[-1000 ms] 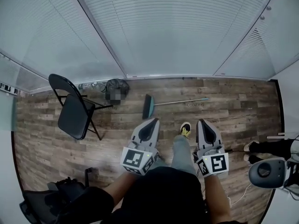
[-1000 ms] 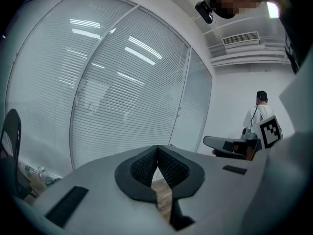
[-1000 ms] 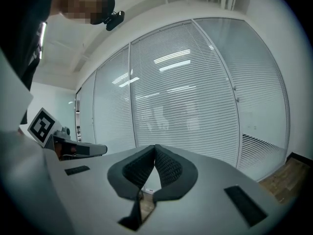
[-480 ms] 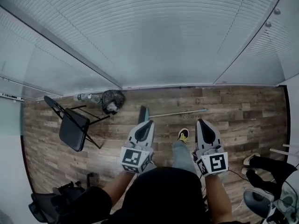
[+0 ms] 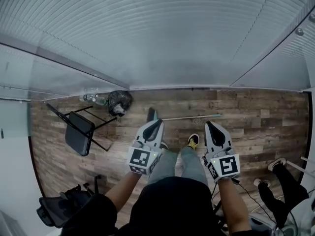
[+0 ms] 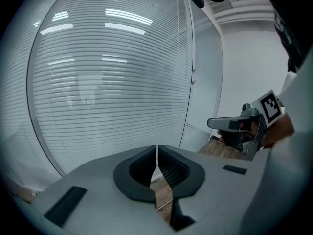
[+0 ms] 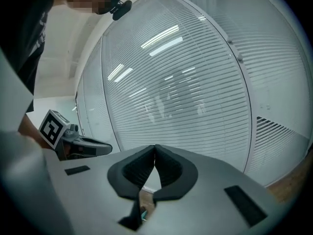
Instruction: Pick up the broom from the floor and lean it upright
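The broom lies flat on the wood floor near the glass wall, its teal head to the left and its thin handle running right. My left gripper hovers just short of the broom head, shut and empty. My right gripper hovers near the handle's far end, also shut with nothing in it. In the left gripper view the closed jaws face the blinds, and the right gripper shows at the side. In the right gripper view the jaws are closed too, and a sliver of teal shows beneath them.
A black folding chair stands at the left, with a dark bag and a bottle by the wall. My shoe is between the grippers. Another person's legs and cables are at the lower right.
The view has advanced toward the glass wall: the broom now lies right in front of both gripper tips. Both grippers moved forward and lower together, staying shut.
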A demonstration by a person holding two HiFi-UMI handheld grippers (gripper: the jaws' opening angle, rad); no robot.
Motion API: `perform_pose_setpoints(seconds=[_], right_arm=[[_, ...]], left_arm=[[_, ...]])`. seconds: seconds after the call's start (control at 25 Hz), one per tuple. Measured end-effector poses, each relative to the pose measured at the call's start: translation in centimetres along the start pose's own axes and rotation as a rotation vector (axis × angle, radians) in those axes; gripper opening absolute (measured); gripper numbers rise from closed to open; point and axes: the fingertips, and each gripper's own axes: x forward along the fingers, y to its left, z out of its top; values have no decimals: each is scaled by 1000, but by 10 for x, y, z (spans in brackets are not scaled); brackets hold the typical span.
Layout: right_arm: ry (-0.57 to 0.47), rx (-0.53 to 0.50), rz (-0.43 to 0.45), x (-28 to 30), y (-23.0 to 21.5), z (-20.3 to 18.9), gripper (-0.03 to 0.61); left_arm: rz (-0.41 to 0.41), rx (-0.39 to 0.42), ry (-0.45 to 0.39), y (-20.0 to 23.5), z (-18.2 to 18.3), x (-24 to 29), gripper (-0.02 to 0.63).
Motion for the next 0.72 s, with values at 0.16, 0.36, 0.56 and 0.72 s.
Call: perform_pose_setpoints(seconds=[0.16,0.36,0.56,0.72], right_arm=[[50,6,15,29,-13,-29,17],[144,9,16,78,-25,-95,17],[242,10,21,132,-44,-182,17],[314,6,14,158,-55,-257,17]], left_arm=[[-28,67,62,15,-27,41,23],[-124,39,148,31,-92,97,23],[-173,27,235,45,-180,157,23],[-193,61,316,53,-259,195,34]])
